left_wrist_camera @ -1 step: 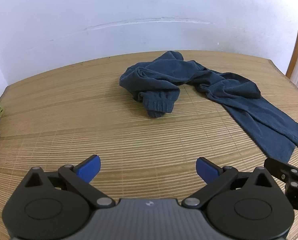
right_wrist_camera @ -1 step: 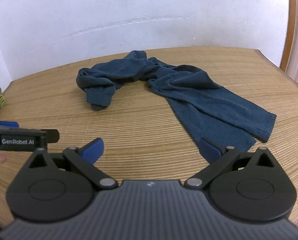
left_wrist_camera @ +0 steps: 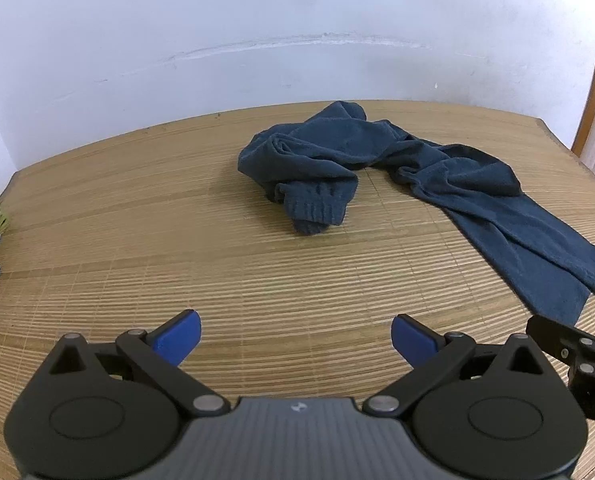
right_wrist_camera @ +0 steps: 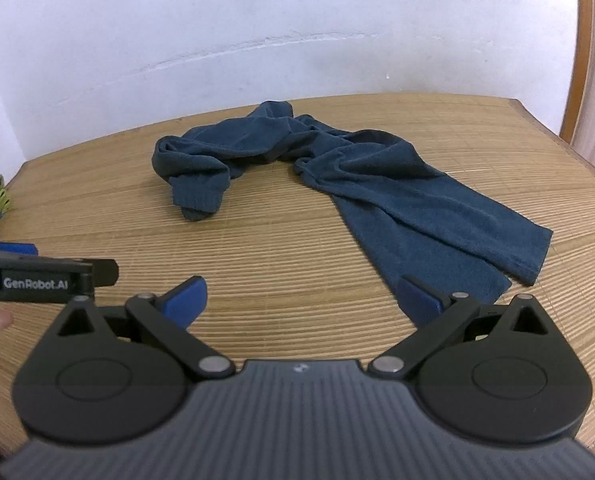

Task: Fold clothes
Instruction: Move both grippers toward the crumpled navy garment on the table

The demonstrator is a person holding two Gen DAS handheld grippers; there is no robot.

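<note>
Dark blue knitted trousers [left_wrist_camera: 401,184] lie crumpled, unfolded, at twelve o'clock on the bamboo-slat mat [left_wrist_camera: 177,240], while both the left gripper [left_wrist_camera: 295,336] and the right gripper [right_wrist_camera: 301,296] hover empty, jaws wide apart.

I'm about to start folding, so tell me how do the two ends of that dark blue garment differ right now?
The ribbed cuff end is bunched and curled under itself; the flat hem end lies spread out on the bamboo mat. The cuff end sits mid-mat, ahead of the left gripper; the hem end lies close to the right gripper. Neither is gripped; both grippers are open.
</note>
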